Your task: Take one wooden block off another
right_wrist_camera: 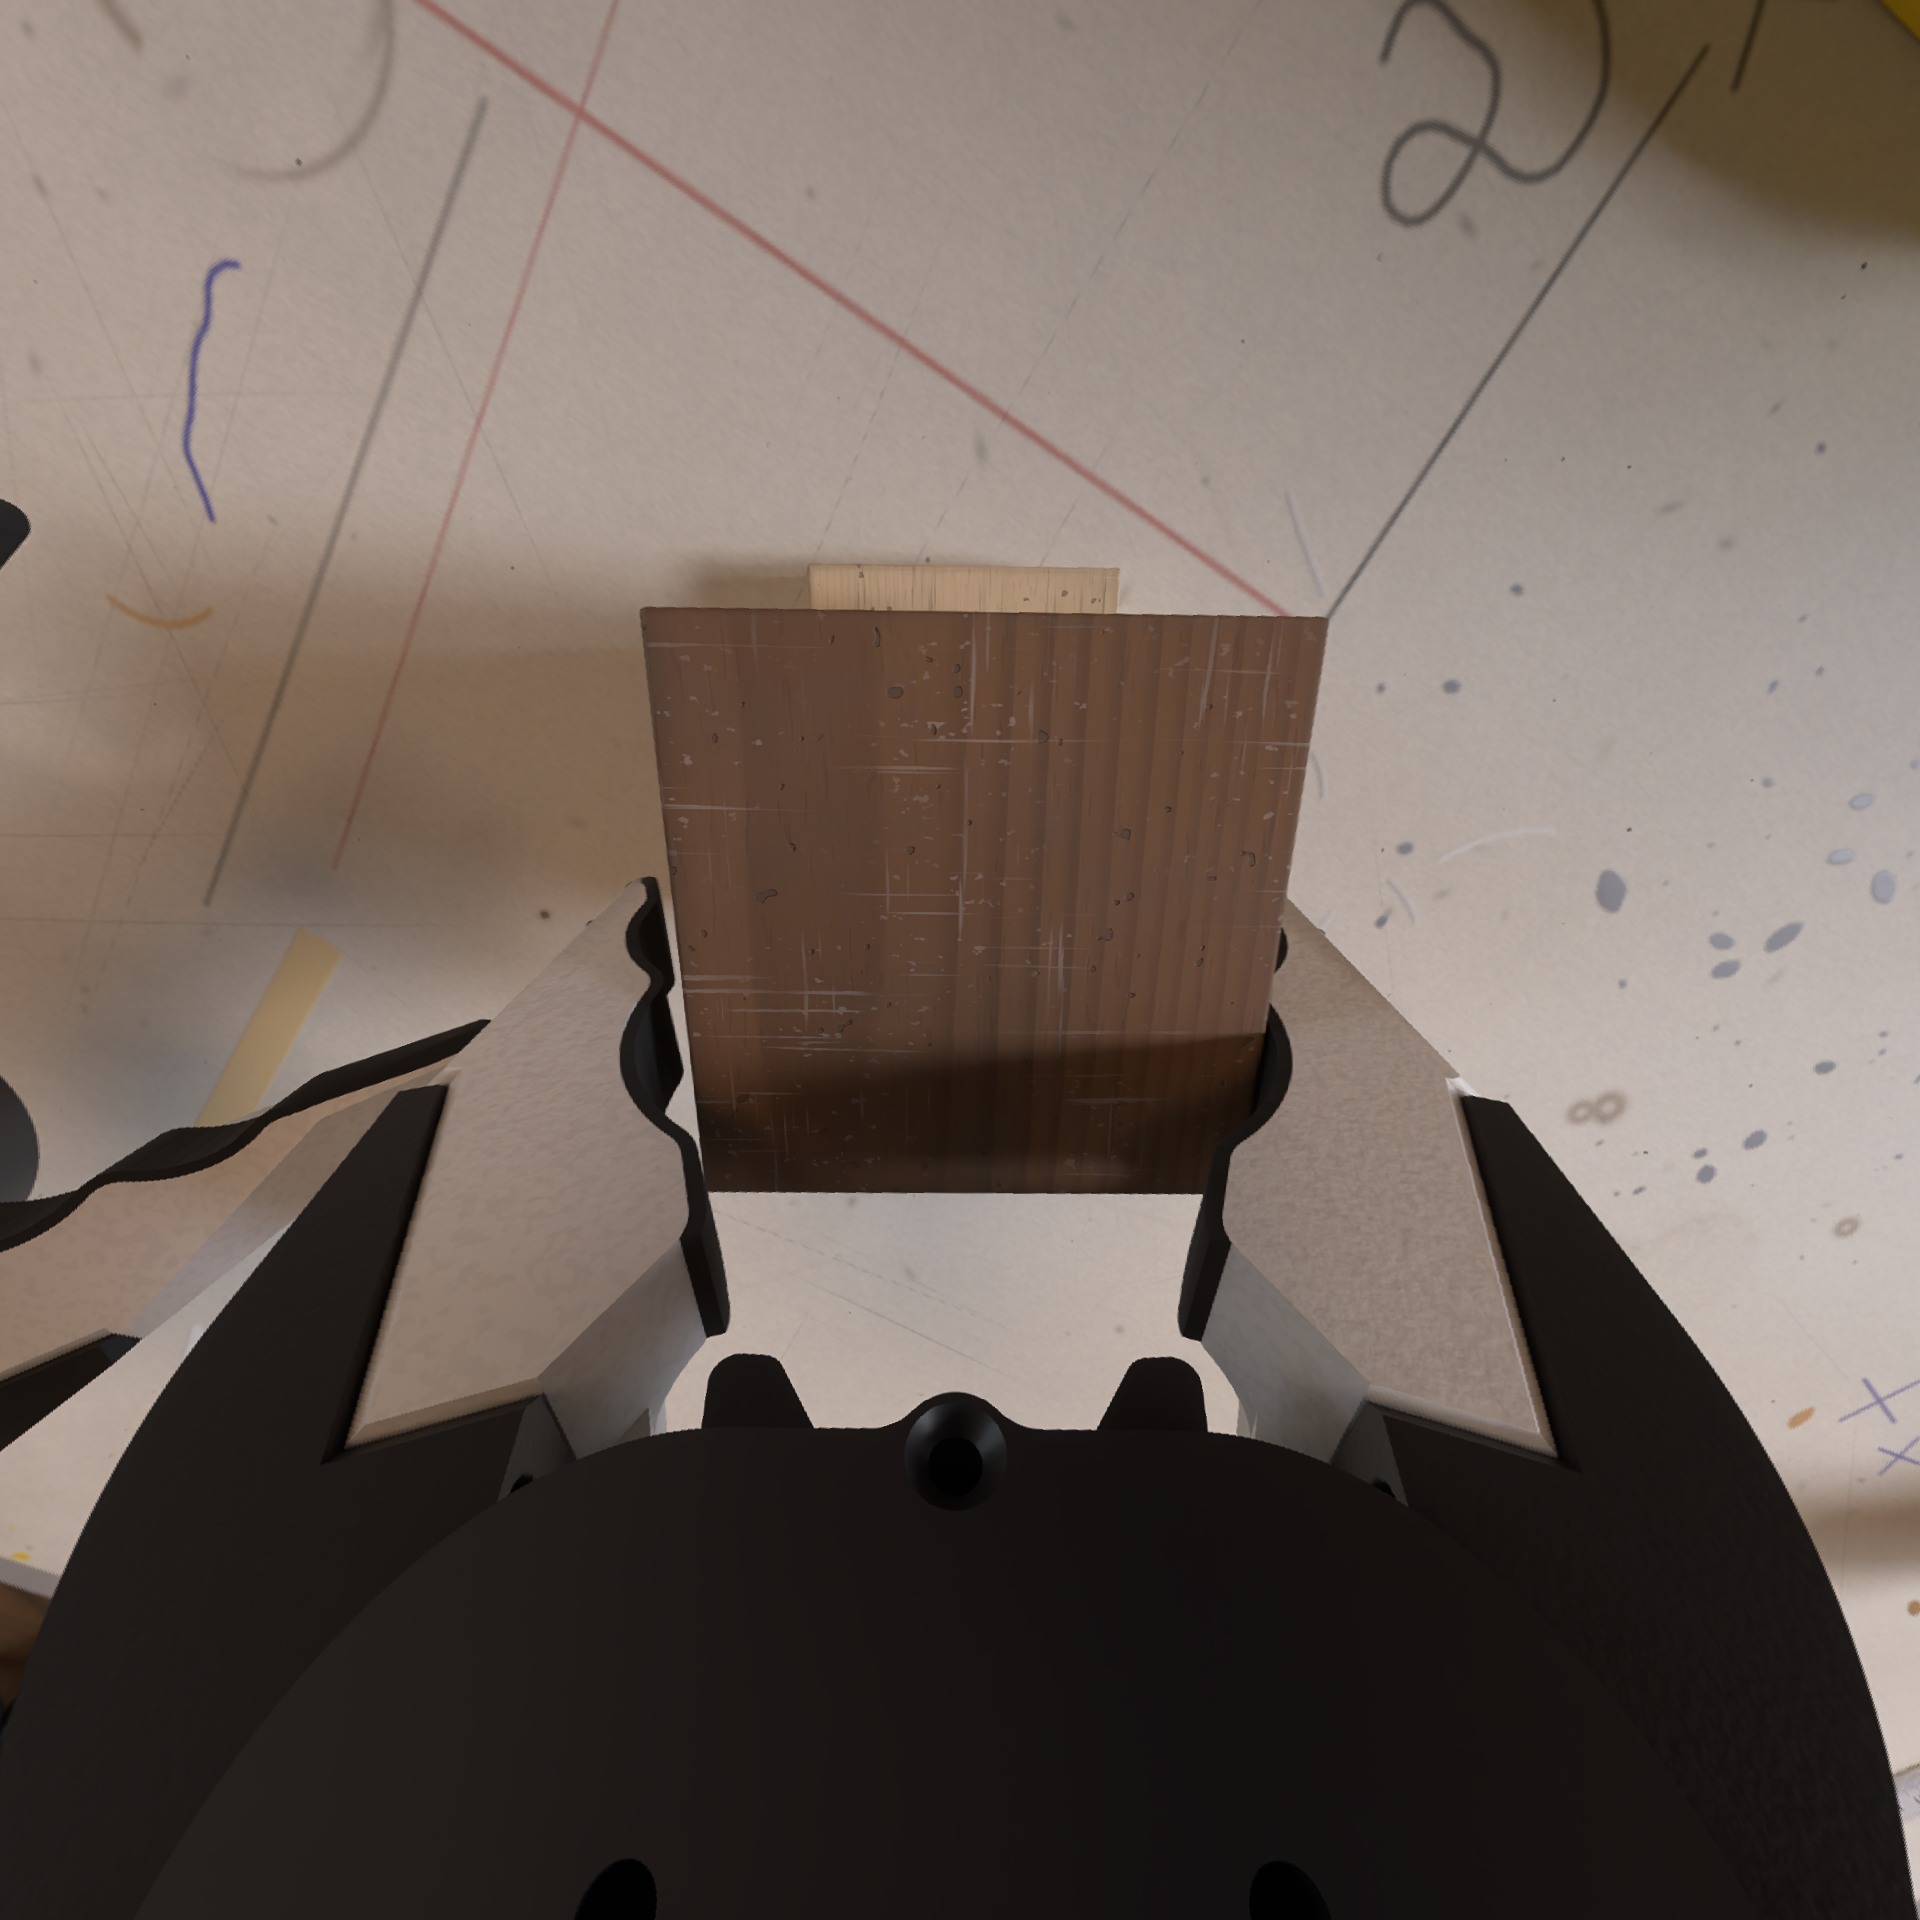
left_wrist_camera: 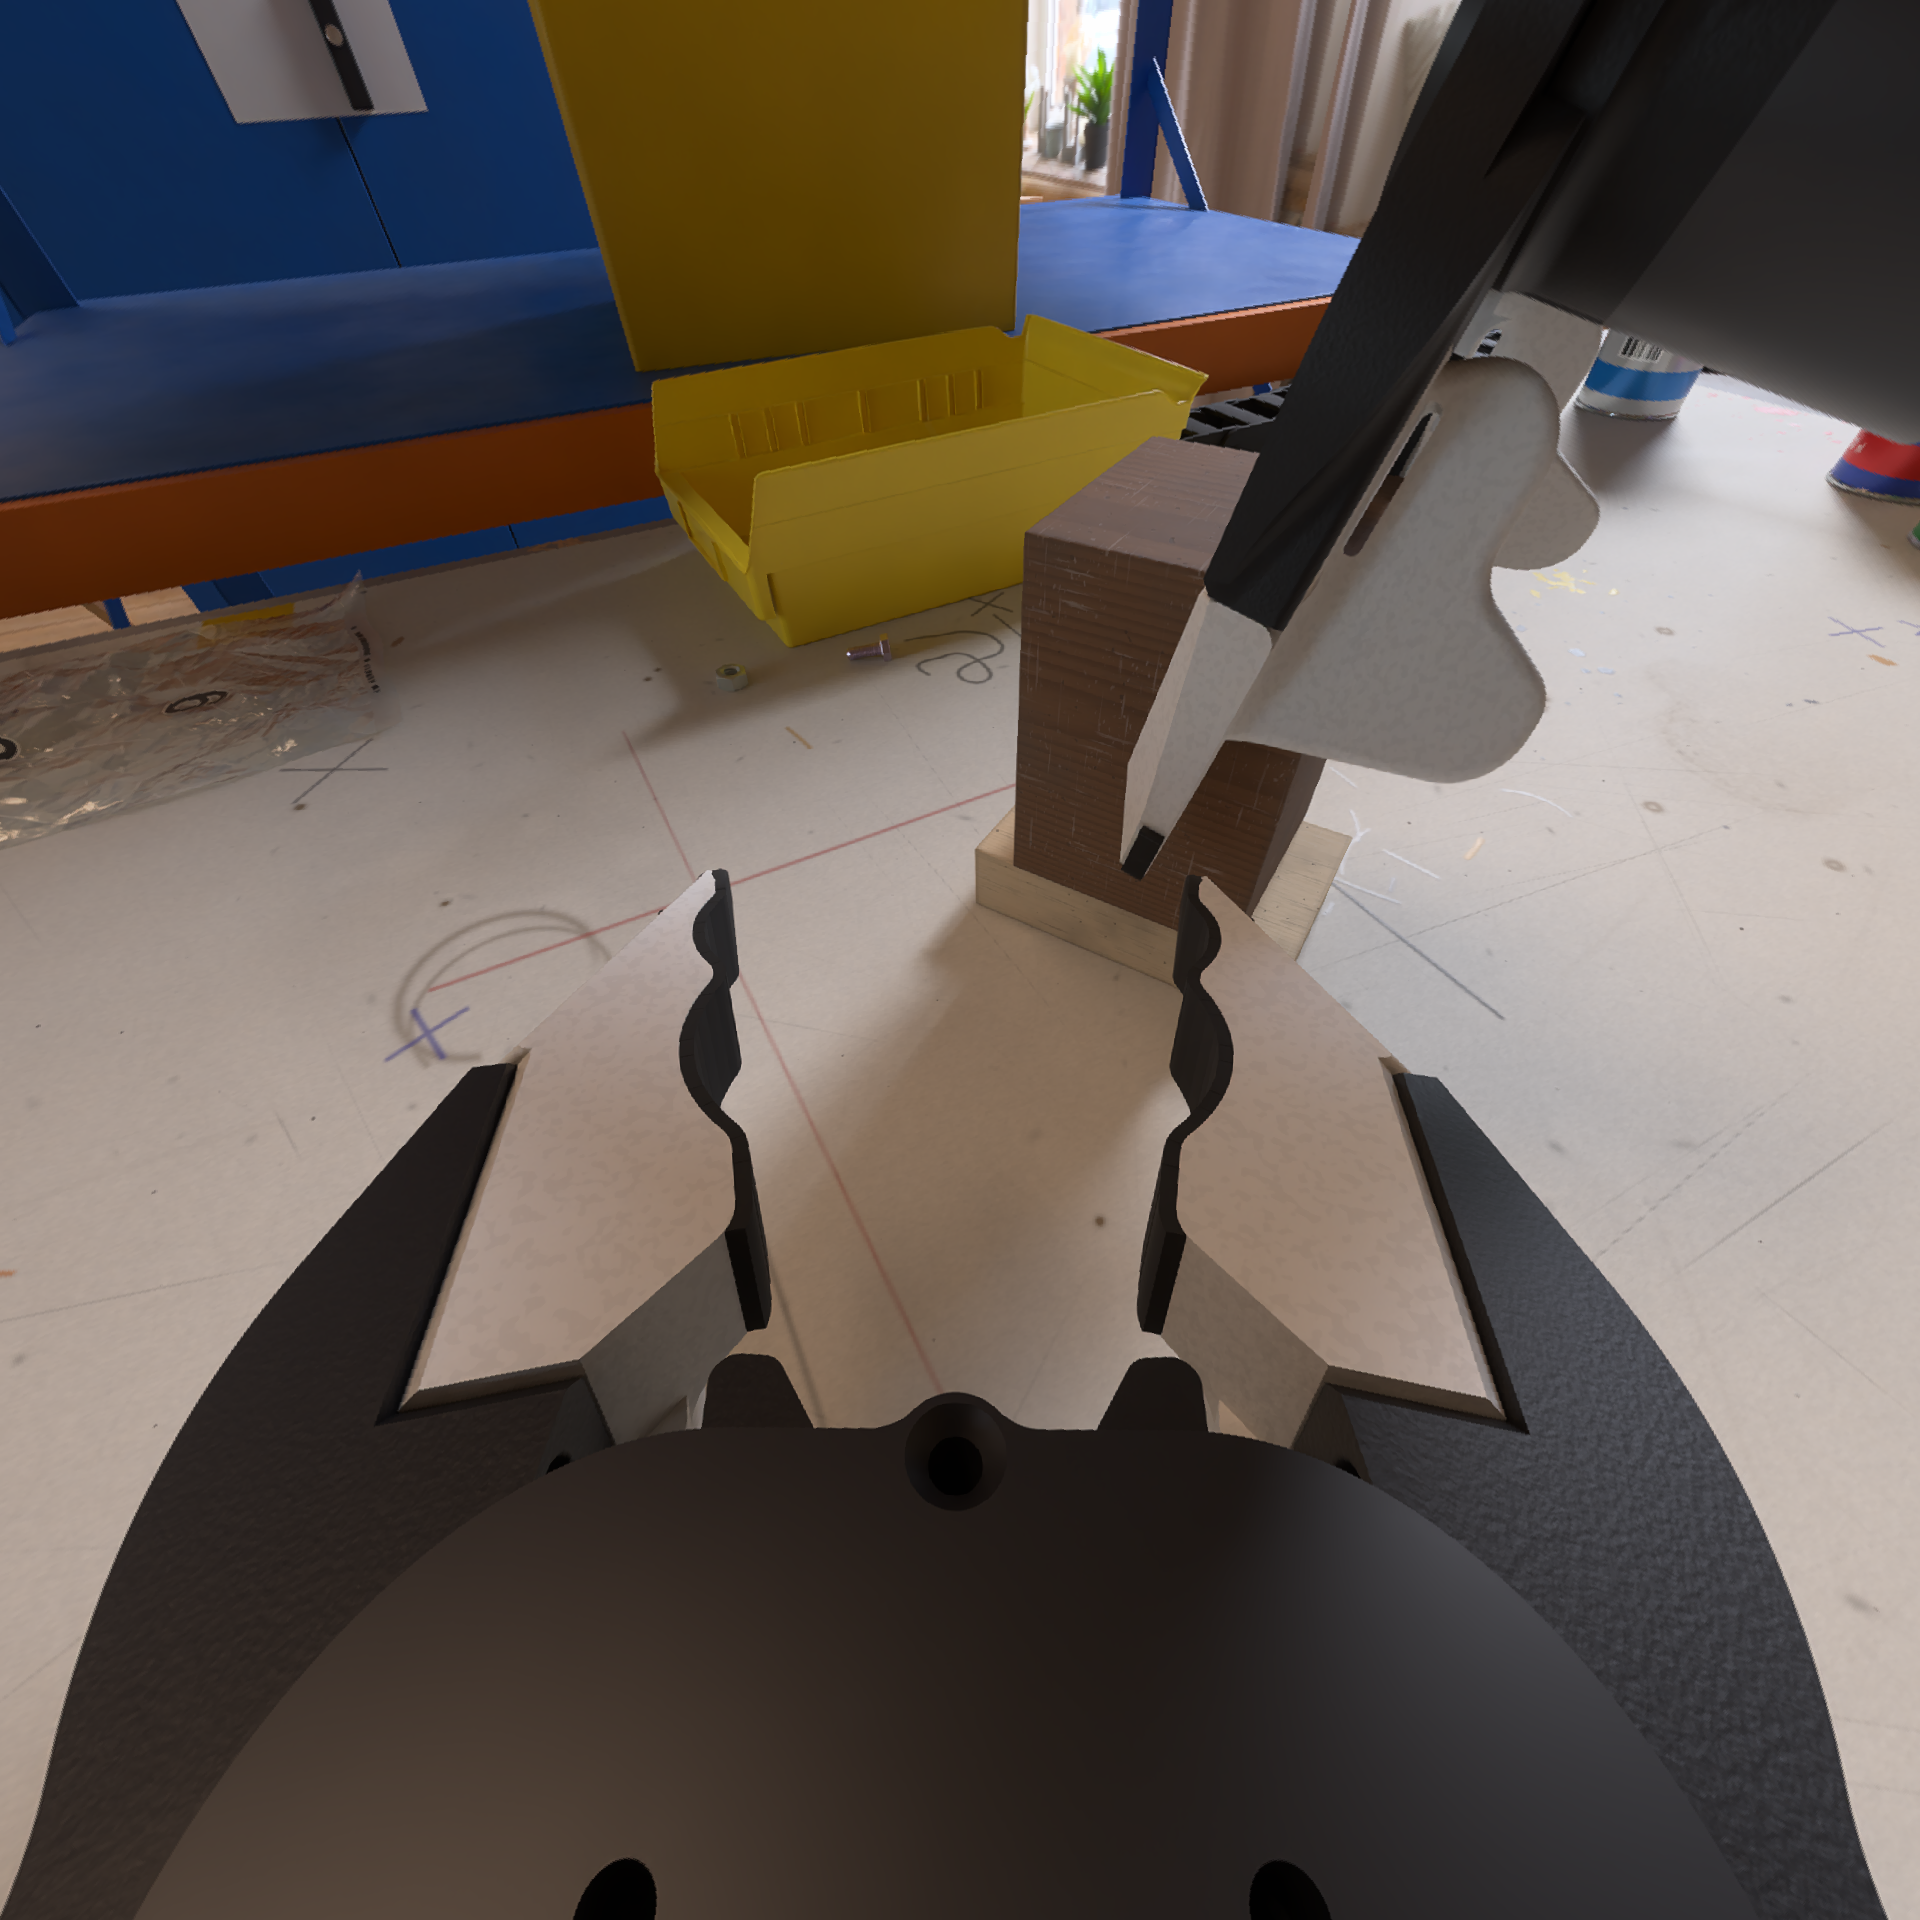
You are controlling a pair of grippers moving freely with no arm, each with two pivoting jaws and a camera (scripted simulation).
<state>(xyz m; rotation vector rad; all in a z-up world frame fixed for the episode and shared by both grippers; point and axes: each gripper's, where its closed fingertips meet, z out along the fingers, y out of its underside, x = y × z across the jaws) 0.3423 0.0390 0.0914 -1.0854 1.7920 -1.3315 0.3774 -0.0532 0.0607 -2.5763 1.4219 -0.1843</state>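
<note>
A tall dark brown block [left_wrist_camera: 1091, 665] stands upright on a flat pale wooden block [left_wrist_camera: 1039, 894] on the marked tabletop. My right gripper [left_wrist_camera: 1226, 810] comes down from the upper right, open, with one finger on each side of the dark block. In the right wrist view my right gripper [right_wrist_camera: 968, 909] straddles the dark block [right_wrist_camera: 977, 831], its pads close along both sides. A strip of the pale block [right_wrist_camera: 966, 589] shows beyond it. My left gripper [left_wrist_camera: 956, 894] is open and empty, low over the table just in front of the pale block. One of its fingers [right_wrist_camera: 156, 1236] shows at the left edge.
An open yellow bin [left_wrist_camera: 914, 478] lies behind the blocks, with a tall yellow panel [left_wrist_camera: 800, 177] above it. A blue shelf with an orange beam [left_wrist_camera: 312, 488] runs along the back. A plastic bag [left_wrist_camera: 177, 707], a nut [left_wrist_camera: 732, 677] and a bolt [left_wrist_camera: 868, 651] lie to the left. Cans [left_wrist_camera: 1642, 384] stand at the right.
</note>
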